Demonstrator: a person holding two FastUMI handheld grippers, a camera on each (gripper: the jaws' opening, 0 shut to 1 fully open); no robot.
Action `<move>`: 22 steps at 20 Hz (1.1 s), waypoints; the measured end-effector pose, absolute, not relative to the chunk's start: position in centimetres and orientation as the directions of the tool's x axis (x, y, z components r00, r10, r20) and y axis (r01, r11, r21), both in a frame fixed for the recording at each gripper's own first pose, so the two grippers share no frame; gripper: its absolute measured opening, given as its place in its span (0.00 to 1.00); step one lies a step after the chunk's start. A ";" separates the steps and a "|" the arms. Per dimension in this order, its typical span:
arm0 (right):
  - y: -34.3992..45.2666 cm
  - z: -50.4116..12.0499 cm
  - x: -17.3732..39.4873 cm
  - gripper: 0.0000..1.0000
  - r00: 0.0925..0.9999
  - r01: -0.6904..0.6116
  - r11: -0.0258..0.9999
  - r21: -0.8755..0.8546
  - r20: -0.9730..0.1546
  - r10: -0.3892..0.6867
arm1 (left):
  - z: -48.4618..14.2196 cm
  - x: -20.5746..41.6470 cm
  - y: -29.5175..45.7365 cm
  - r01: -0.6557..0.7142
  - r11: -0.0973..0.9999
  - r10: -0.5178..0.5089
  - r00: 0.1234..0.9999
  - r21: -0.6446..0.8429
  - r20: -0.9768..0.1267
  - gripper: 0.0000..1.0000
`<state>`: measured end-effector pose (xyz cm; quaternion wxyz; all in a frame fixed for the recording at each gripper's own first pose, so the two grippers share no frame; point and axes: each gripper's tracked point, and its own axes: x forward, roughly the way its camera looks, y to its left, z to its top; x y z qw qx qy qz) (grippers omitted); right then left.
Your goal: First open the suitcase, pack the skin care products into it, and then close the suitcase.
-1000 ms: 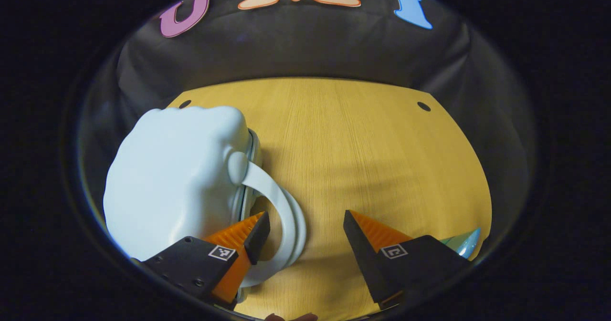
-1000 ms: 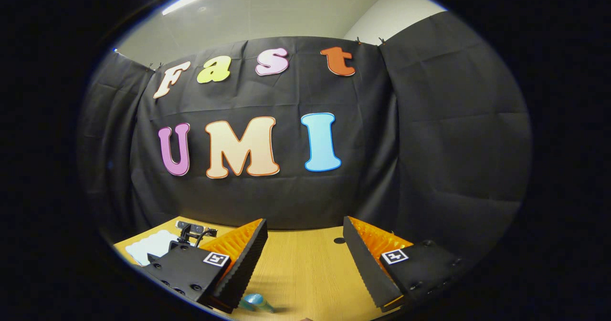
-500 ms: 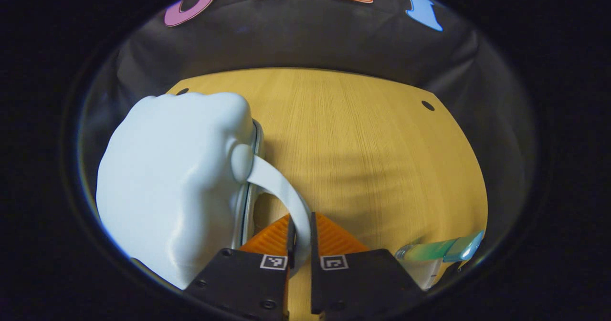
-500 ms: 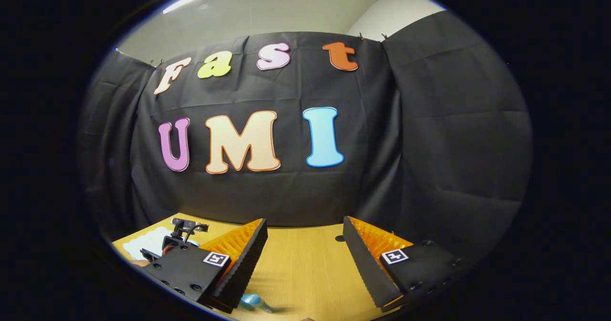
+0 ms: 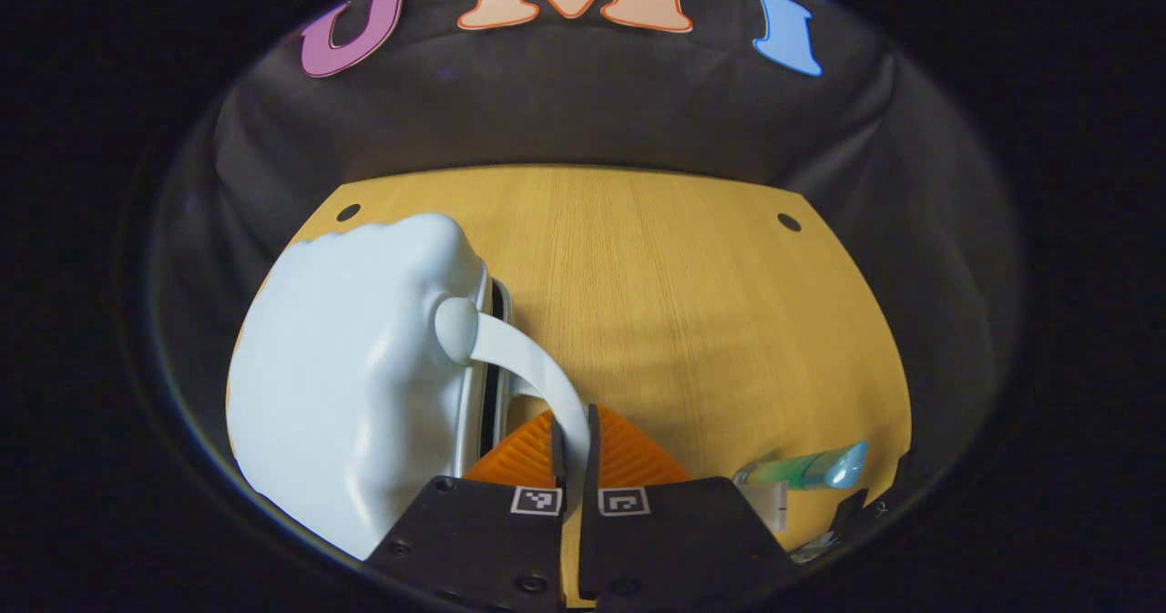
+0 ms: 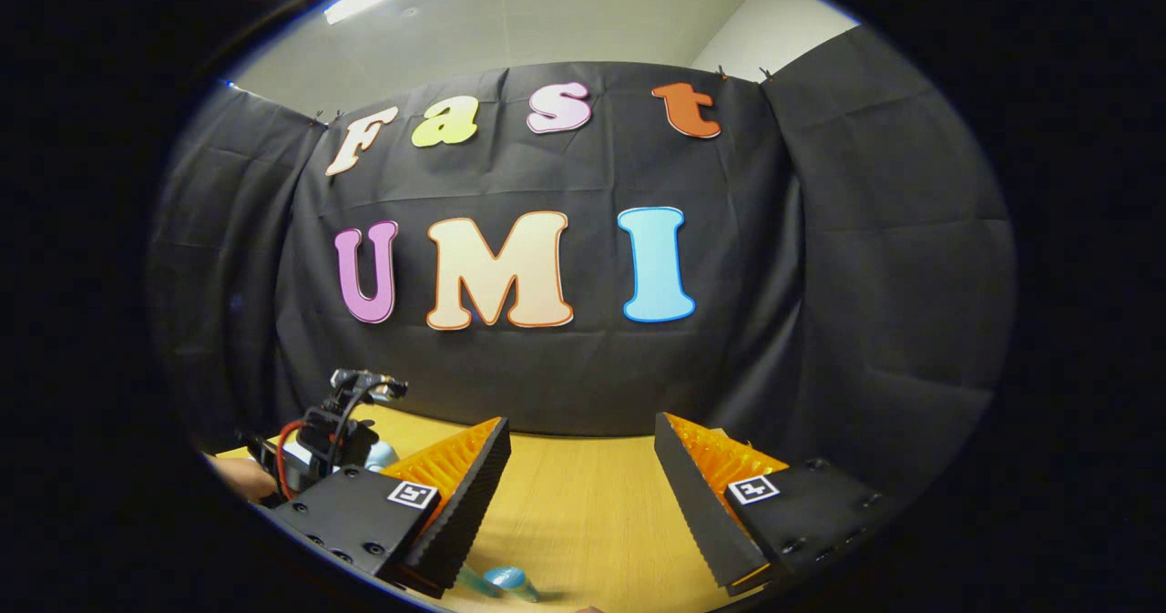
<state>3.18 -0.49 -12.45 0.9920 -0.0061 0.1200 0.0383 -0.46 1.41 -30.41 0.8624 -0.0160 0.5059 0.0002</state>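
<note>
The pale blue, glossy, cloud-shaped plastic suitcase (image 5: 351, 385) stands on the yellow wooden table (image 5: 674, 303), and every place below is given from it. The left gripper (image 5: 572, 431) is clamped on the suitcase's curved pale blue handle (image 5: 533, 372), just to the right of the shell, with both fingers pressing the strap. A dark slit shows along the seam beside the handle, so the lid looks just cracked. To open it well, I judge the pull should follow the lid's arc away from the seam, slow and steady, so the thin strap does not slip from the grip and the lower half stays down.

The left gripper view also shows a green-and-blue translucent skin care tube (image 5: 806, 469) lying on the table well to the right of the suitcase. The right gripper view adds the right gripper (image 6: 583, 476), held wide apart and empty above the table, with a hand and the other rig at its left edge.
</note>
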 end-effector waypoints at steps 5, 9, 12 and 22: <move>1.7 -12.5 3.7 0.99 0.966 -0.115 0.993 0.024 -0.230 0.117 | -24.8 0.7 1.8 -0.020 0.999 -0.021 0.560 -0.039 -0.828 0.00; 4.0 -12.9 4.0 0.99 0.960 -0.150 0.988 0.036 -0.235 0.154 | -19.5 1.8 5.7 -0.029 0.999 0.008 0.642 -0.014 -0.767 0.00; 5.8 -13.2 4.2 0.99 0.955 -0.173 0.984 0.047 -0.237 0.179 | -16.5 2.1 9.4 -0.056 0.998 0.054 0.674 0.022 -0.736 0.00; 11.8 -14.7 5.3 0.99 0.949 -0.181 0.981 0.062 -0.251 0.191 | -11.2 2.8 22.6 -0.159 0.978 0.207 0.745 0.133 -0.634 0.00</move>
